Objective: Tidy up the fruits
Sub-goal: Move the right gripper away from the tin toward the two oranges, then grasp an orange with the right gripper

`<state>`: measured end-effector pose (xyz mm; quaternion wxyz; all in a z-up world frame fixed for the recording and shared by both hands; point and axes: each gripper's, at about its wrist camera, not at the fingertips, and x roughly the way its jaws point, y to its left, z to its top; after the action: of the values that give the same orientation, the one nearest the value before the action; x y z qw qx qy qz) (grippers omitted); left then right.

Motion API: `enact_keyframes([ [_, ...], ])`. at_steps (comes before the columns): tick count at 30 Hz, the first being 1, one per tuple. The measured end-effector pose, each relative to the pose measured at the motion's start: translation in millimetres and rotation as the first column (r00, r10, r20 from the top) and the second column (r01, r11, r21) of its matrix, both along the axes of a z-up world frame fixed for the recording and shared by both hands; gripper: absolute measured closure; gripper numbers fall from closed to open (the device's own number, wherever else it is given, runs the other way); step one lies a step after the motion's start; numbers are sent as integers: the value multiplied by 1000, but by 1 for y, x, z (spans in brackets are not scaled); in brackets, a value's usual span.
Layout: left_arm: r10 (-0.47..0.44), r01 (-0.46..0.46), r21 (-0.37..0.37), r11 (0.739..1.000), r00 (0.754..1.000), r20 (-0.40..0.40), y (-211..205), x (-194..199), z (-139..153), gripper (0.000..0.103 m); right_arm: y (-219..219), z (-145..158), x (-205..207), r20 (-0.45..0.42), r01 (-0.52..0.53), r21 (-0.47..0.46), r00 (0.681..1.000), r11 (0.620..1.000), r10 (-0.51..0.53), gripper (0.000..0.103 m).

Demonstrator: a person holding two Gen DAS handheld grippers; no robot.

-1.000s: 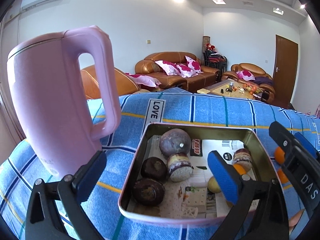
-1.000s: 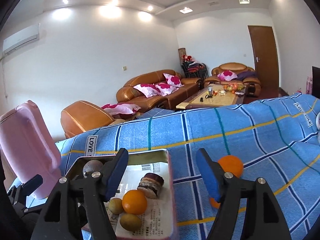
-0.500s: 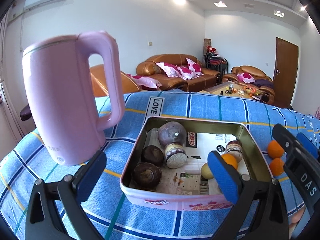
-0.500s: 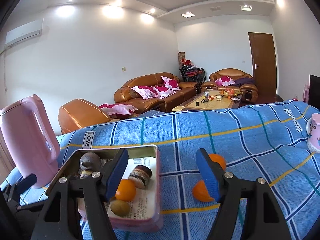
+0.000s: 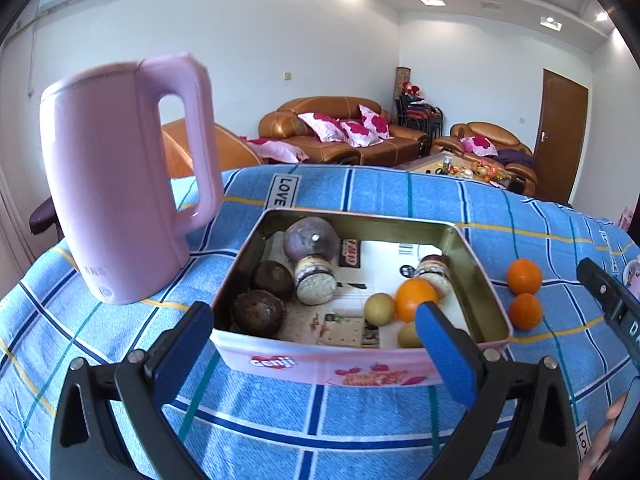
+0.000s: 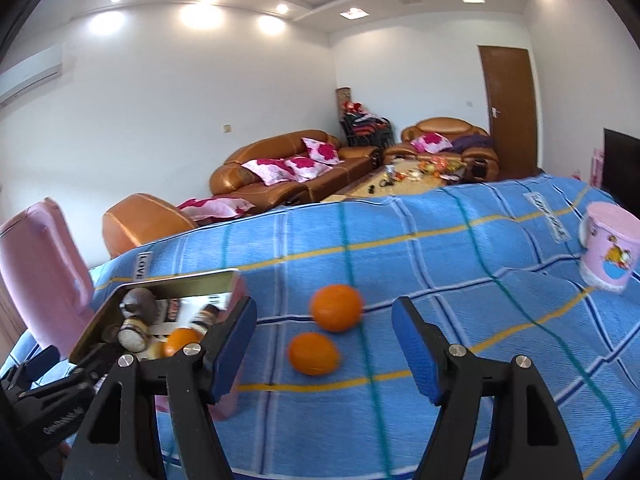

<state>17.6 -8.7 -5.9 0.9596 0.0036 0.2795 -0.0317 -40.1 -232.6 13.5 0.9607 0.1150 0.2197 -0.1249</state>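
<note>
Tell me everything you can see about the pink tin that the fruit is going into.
The pink tin is a shallow, lidless rectangular metal box with a gold-coloured inside and a pink printed front wall bearing a red logo. It sits flat on the blue checked cloth, beside the pink kettle. Printed paper lines its floor. Inside lie dark round fruits, two cut pieces, one orange and small yellowish fruits. Neither gripper touches it.

Pink kettle [image 5: 120,184], pink tin [image 5: 352,364], orange fruits [image 6: 336,307], blue checked cloth [image 6: 460,264].
</note>
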Motion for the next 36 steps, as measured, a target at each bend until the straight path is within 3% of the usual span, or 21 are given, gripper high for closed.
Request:
enact_keyframes([
  [8, -97, 96, 52, 994, 995, 18, -36, -18, 2, 0, -36, -4, -9, -62, 48, 8, 997, 999, -48, 32],
  [13, -180, 178, 84, 980, 984, 14, -61, -24, 5, 0, -50, -7, -2, -132, 27, -30, 991, 999, -30, 32],
  [18, -239, 240, 54, 969, 971, -25, -75, -21, 7, 0, -55, -7, 21, -175, -78, -9, 982, 997, 75, 32],
  [25, -240, 241, 62, 969, 971, -16, -81, -17, 15, 0, -45, -17, 87, -263, -238, 105, 930, 966, 258, 32],
  [29, -242, 242, 85, 966, 970, -16, -82, -13, 13, 1, -33, -32, 111, -326, -244, 62, 912, 968, 251, 32],
  [33, -254, 254, 113, 961, 967, -11, -89, -13, 11, 1, -33, -47, 126, -384, -251, 111, 882, 962, 275, 46],
  [36, -278, 277, 121, 953, 961, -14, -97, -13, 9, 1, -33, -46, 122, -372, -261, 108, 884, 959, 282, 54],
])
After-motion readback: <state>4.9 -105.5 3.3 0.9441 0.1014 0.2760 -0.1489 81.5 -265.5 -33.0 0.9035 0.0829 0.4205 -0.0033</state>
